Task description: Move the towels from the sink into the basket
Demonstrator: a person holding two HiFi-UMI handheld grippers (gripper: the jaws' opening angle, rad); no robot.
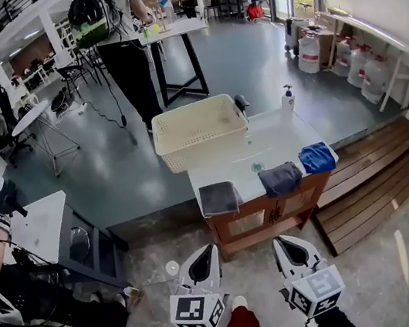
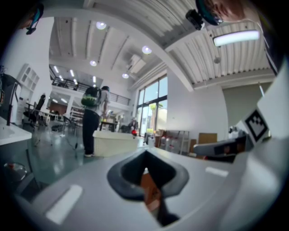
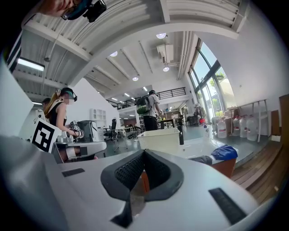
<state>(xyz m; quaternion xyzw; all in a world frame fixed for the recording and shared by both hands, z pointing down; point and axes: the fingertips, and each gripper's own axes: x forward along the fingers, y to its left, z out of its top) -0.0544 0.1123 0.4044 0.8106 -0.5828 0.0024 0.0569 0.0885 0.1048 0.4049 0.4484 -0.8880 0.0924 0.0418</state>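
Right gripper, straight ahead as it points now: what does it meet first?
Probably the wooden cabinet front under the sink, just below the draped dark grey towel. The right gripper is shut and empty; height is unclear, so maybe the towel.

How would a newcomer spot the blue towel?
Find the white sink counter on its wooden cabinet, cream basket at its far left. Three towels drape its near edge: the blue towel is rightmost, the only bright one beside the dark grey towel and the grey towel.
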